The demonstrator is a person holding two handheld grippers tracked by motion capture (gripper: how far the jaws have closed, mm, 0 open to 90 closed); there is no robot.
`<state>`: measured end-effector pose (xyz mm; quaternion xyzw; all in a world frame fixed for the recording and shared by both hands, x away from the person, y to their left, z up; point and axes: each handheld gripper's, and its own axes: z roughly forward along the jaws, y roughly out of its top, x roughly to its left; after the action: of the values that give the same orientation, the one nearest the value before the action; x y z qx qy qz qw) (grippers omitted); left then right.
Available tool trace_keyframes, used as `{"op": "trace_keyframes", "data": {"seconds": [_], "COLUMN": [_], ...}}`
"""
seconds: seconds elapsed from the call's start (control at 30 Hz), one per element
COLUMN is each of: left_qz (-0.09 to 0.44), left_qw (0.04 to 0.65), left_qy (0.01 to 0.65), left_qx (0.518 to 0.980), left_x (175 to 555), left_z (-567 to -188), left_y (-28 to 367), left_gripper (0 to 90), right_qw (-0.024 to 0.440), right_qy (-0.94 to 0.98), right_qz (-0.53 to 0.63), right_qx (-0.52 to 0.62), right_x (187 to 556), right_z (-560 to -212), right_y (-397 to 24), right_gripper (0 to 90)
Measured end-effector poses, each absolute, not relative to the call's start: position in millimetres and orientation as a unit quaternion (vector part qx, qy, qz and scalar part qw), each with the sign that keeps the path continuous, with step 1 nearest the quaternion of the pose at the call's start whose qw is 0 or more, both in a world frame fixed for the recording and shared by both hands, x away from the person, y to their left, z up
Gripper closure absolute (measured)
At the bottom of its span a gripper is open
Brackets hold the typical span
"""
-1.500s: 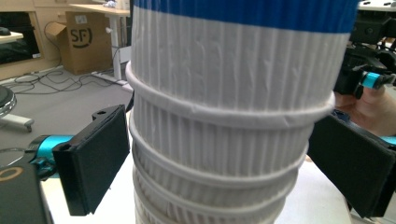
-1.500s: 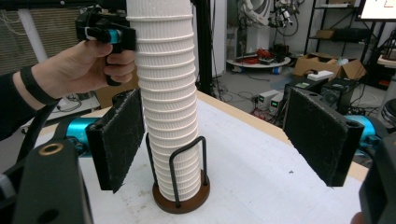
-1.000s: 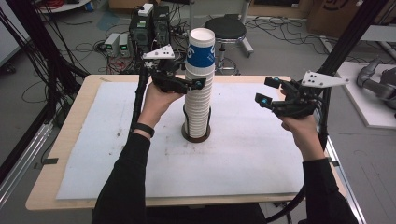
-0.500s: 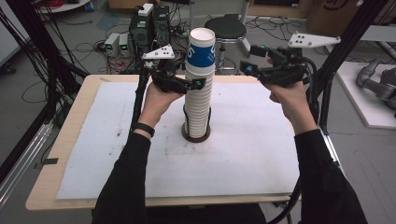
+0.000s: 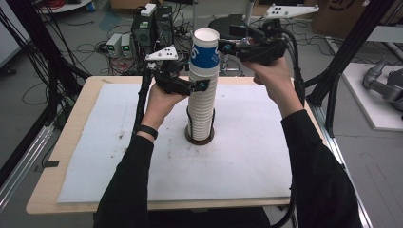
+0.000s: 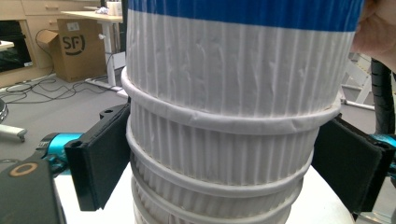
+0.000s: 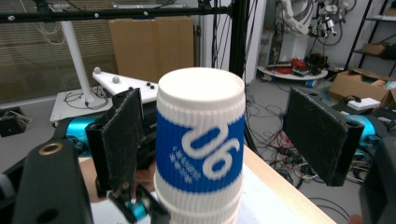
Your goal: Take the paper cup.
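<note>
From the high view, a tall stack of paper cups (image 5: 201, 102) stands inverted on a dark round base (image 5: 199, 138) near the middle of the white mat (image 5: 119, 156) on the table (image 5: 90, 85). The left gripper (image 5: 202, 85) sits against the stack's left side, about halfway up. The right gripper (image 5: 223, 46) is up at the top cup (image 5: 205, 50), to the right of the blue band.

In the left gripper view, the two black fingers (image 6: 100, 163) bracket the ribbed white cups (image 6: 224, 154) just under the blue band, closed on the stack with the pads meeting the rims on either side. This hand looks to be steadying the stack.

In the right gripper view, the top cup (image 7: 201, 144) with its blue printed band stands between the fingers (image 7: 121, 135), which are spread wider than the cup with gaps on both sides; nothing is held.

The step in hand seems to be taking the top cup off. The next move calls for centring the right fingers on the blue band, closing gently enough not to crush the paper, then lifting straight up while the left keeps the lower cups down.
</note>
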<state>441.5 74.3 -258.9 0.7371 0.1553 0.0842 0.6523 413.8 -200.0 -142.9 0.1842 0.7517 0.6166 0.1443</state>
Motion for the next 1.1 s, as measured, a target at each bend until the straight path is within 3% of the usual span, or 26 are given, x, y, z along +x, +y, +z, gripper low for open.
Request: {"op": "trace_keyframes", "data": {"seconds": [0.53, 0.6, 1.1], "left_qz": [0.086, 0.086, 0.089], "left_qw": [0.65, 0.65, 0.649], "left_qy": [0.154, 0.154, 0.154], "left_qx": [0.739, 0.739, 0.74], "left_x": [442.2, 442.1, 443.1], "left_z": [-258.4, -258.2, -258.3], "left_y": [73.9, 74.0, 73.5], "left_gripper": [11.6, 11.6, 11.7], "right_qw": [0.111, 0.109, 0.144], "right_qy": [0.769, 0.768, 0.754], "right_qz": [0.598, 0.6, 0.616], "right_qx": [0.198, 0.198, 0.18], "right_x": [434.0, 434.1, 427.6], "right_z": [-142.7, -143.1, -130.6], "right_y": [-159.7, -158.6, -160.0], "right_gripper": [21.1, 30.2, 31.5]}}
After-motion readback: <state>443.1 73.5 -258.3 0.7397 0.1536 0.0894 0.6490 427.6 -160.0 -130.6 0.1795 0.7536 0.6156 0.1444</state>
